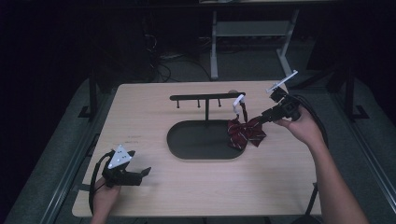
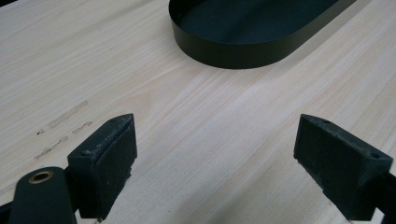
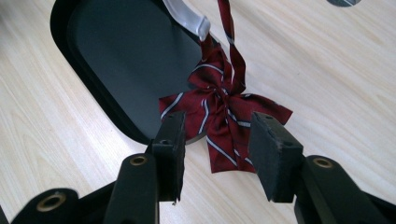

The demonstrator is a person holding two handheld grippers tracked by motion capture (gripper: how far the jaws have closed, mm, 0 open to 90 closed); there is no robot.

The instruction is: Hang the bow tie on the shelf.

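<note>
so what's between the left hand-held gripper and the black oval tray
Nothing: in the left gripper view only bare light wooden tabletop lies between the open left hand-held gripper and the black oval tray. The high view agrees.

Light: dim, dark surround – table (image 1: 196,182) evenly lit | Shadows: soft | Focus: high view slightly soft, grainy
</note>
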